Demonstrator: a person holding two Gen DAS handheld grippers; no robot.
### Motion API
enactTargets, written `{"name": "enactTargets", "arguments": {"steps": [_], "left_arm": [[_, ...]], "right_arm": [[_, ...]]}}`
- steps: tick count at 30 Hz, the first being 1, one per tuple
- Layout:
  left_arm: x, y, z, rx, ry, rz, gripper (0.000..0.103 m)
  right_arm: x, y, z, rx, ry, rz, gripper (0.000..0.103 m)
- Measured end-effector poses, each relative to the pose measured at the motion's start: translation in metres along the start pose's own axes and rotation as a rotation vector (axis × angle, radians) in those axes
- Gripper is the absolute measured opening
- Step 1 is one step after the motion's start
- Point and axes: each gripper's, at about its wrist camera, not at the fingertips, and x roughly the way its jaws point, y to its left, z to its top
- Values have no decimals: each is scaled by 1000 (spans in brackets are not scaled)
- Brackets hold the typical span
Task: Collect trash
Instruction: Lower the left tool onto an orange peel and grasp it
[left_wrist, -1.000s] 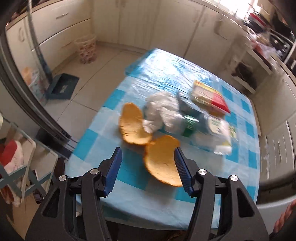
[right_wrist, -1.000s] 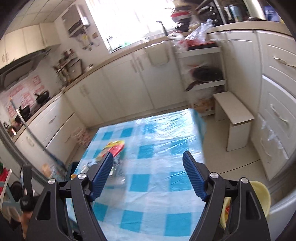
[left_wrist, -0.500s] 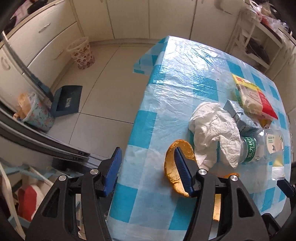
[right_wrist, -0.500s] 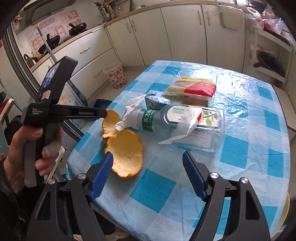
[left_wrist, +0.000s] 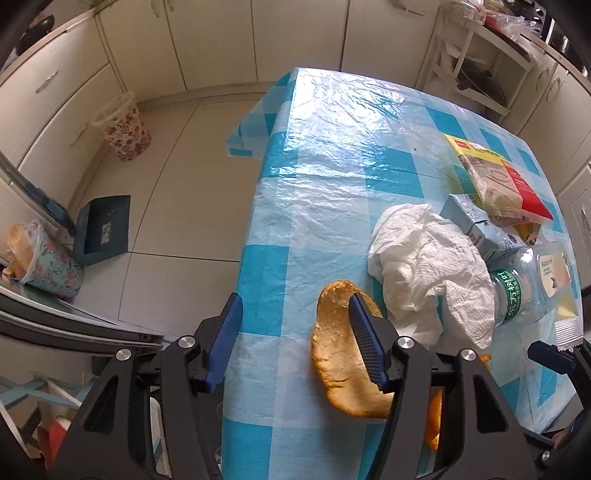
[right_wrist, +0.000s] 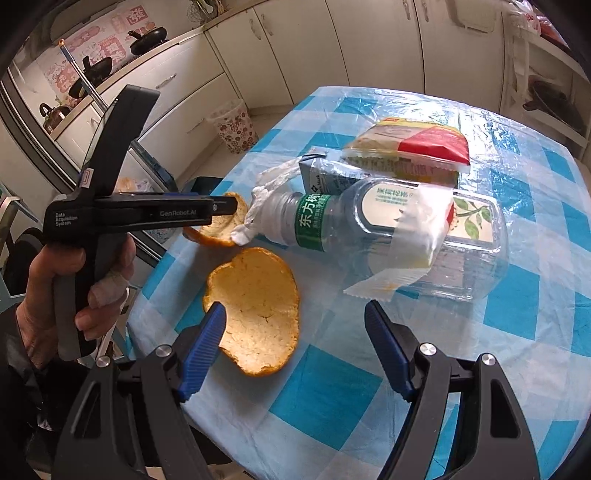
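Collecting trash from the desk (left_wrist: 332, 155), draped in a blue-checked cloth under clear plastic, is at the approach stage. All the litter lies toward the desk's near end: a clear lidded tray (right_wrist: 476, 240) along the right side, a plastic bottle (right_wrist: 325, 225) lying against it, a red-and-yellow snack packet (left_wrist: 502, 181) farther back, a crumpled tissue (left_wrist: 424, 254), a small carton (left_wrist: 472, 221), and two orange peels. The left hand-held gripper (left_wrist: 295, 339) hangs open over the near left edge, its right finger above the far orange peel (left_wrist: 343, 362), nothing between the jaws. The right hand-held gripper (right_wrist: 295, 343) also stands open and empty, its left finger over the near orange peel (right_wrist: 258, 306).

Best practice, judged from this layout: centre each peel between the jaws before closing, pinching a raised rim rather than the flat middle.

Containers: a floral bin (left_wrist: 123, 127) on the floor, apparently empty; a lined floral bin (left_wrist: 40, 258) already holding refuse; the tray's contents cannot be made out.
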Motion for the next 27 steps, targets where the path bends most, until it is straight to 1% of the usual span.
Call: {"name": "enactTargets", "arguments": {"steps": [3,6,7,9,10,12,14,17,21,22,23,24,25,26,27], "left_arm": [[-3,6,1,-33,-8,-2,57],[-2,4,0,-16,-3,13,57],[-1,2,-1,-4,-4,26,57],[-4,-1,-1,16,-29,76,57],[-7,-1,0,15,-45,82,57],[-12,3,1,-5,-62,79,57],[-11,6,2,-15,-63,82,59],[-10,8,3,-7,-65,106,59],[-12,8,4,-3,-84,111,62],[-11,7,5,5,-80,120,62],[-11,5,5,16,-85,146,62],[-13,5,6,21,-102,174,62],[-17,6,7,12,-120,185,62],[-21,10,8,-8,-132,178,63],[-24,15,9,-35,-139,155,65]], "right_arm": [[3,1,-2,-15,14,-12,74],[6,2,-3,-30,22,-29,74],[6,1,-3,-29,21,-31,74],[5,-2,-3,-18,20,-32,74],[5,-4,-2,-13,19,-30,74],[5,-6,-2,-7,21,-28,74],[7,-7,-3,-10,26,-29,74],[7,-6,-4,-14,31,-29,74],[12,-7,-2,-6,30,-28,74],[13,-7,-1,-5,32,-29,74],[13,-7,-1,-7,31,-27,74],[12,-5,0,-15,29,-26,74],[10,-3,2,-27,21,-25,74],[7,0,3,-40,10,-20,74],[1,3,6,-57,-10,-12,74]]}}
